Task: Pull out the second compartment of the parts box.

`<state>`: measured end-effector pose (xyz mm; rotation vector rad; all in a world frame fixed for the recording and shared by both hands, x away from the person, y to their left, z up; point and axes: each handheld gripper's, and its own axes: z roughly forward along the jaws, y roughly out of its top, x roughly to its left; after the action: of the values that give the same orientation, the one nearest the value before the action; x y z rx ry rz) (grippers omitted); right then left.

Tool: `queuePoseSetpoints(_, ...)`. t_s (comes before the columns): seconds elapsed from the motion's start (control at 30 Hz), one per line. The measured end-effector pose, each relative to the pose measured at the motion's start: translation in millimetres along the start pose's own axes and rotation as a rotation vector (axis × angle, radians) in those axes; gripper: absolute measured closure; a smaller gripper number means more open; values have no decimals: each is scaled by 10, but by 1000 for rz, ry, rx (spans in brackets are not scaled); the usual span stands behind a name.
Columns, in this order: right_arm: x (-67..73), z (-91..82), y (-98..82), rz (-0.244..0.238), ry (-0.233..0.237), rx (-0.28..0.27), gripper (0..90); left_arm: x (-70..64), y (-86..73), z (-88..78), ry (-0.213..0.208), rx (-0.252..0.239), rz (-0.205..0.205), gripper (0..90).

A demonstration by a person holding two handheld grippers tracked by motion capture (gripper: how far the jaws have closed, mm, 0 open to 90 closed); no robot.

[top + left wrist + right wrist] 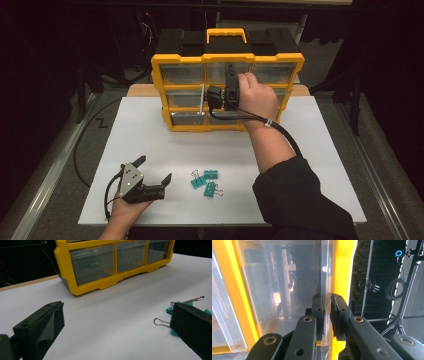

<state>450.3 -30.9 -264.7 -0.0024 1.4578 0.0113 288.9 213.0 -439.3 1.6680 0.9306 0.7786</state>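
Jaws of the right gripper [327, 312] are pinched on the clear plastic lip of a drawer [287, 285] in the top row of the yellow organizer [227, 92], though the glare makes the contact hard to judge. Left gripper [154, 170] rests low near the table's front edge with jaws wide apart around nothing. White tabletop [150, 130] lies bare between it and the organizer. Teal binder clips [205, 181] with wire handles sit just beside its right jaw.
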Motion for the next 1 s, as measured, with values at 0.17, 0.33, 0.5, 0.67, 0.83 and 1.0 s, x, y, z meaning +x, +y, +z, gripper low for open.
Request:
queuePoseSetpoints(0.17,-12,-34,-2,-6,3,-4,842,5,0,1,2,0,-1,3)
queuePoseSetpoints(0.33,-32,-94,-12,-5,14,-6,841,16,-6,2,4,1,-8,3)
queuePoseSetpoints(0.5,-54,-163,-16,-3,22,-5,840,19,1,-8,5,-2,-7,3)
queuePoseSetpoints(0.67,-69,-232,-25,-3,28,-6,838,20,3,-12,4,-6,-8,3)
queuePoseSetpoints(0.83,-84,-247,-21,7,50,8,787,25,4,-22,7,-9,-11,3)
queuePoseSetpoints(1.0,-99,-251,-23,2,76,10,664,24,2,-21,6,-7,-10,3)
